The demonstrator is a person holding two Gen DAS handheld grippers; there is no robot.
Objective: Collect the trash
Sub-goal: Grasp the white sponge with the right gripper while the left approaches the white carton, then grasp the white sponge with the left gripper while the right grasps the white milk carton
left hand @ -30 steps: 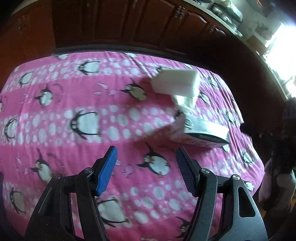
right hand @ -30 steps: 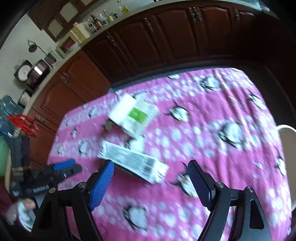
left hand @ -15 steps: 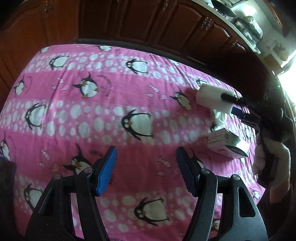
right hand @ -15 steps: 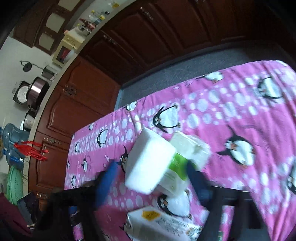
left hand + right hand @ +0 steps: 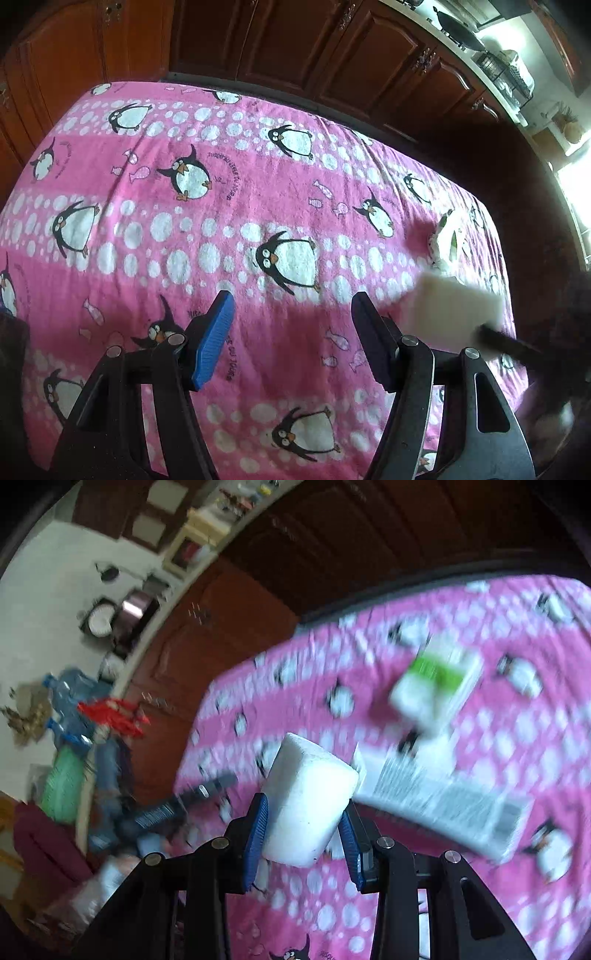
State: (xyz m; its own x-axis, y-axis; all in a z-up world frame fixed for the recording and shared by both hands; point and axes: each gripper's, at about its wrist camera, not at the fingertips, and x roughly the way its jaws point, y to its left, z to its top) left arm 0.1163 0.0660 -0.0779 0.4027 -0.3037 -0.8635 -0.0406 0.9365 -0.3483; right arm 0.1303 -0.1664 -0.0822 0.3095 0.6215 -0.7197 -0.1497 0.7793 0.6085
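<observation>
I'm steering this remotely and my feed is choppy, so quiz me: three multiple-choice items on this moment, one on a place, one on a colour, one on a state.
1. Where is the white foam block?
A. flat on the tablecloth
B. between the right gripper's fingers
C. on the kitchen counter

2. What colour is the label on the white carton lying on the penguin tablecloth?
A. green
B. red
C. yellow

3. What state is the left gripper in?
A. shut on a carton
B. shut on the block
C. open, holding nothing

Answers:
1 B: both blue pads press the block's sides in the right wrist view.
2 A: a green patch shows on it, though blurred.
3 C: only tablecloth shows between its spread fingers.
</observation>
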